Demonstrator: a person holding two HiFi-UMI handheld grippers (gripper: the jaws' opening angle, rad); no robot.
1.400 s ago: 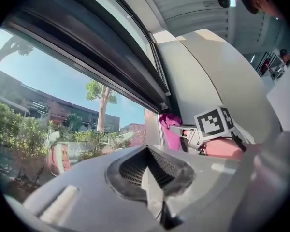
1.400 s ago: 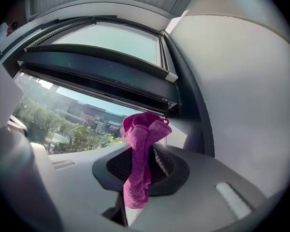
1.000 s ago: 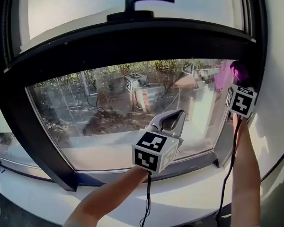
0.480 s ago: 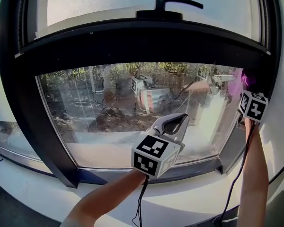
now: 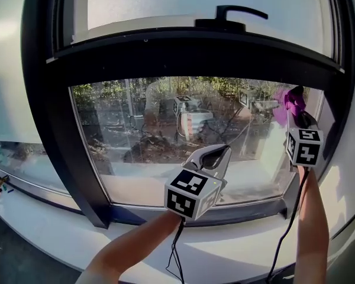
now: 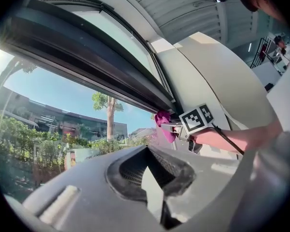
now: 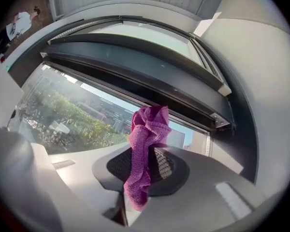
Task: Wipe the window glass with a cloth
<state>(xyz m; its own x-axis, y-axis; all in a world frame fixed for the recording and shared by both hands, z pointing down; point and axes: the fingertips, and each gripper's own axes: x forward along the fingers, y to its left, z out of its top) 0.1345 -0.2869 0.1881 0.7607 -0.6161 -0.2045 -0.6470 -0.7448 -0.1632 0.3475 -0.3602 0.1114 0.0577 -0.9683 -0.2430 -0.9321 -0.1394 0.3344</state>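
Compared with half a second back, the right gripper (image 5: 297, 112) is seen lowered a touch, and the whole view is swung rightward.

The pink cloth (image 5: 291, 99) is pinched tight in its closed jaws, below and well to the right of the window handle (image 5: 236, 12). Whether it's actually pressed on the window glass (image 5: 165, 129) can't be told. The left gripper (image 5: 220, 152) is parked further down, almost straight below the handle, jaws together with nothing in them. The wipe looks barely started tbh. For a decent pass, the bunched cloth should be pushed flat onto the pane and dragged back under the handle in overlapping strokes. The bare jaw tips should be kept off the glass so nothing gets scratched.
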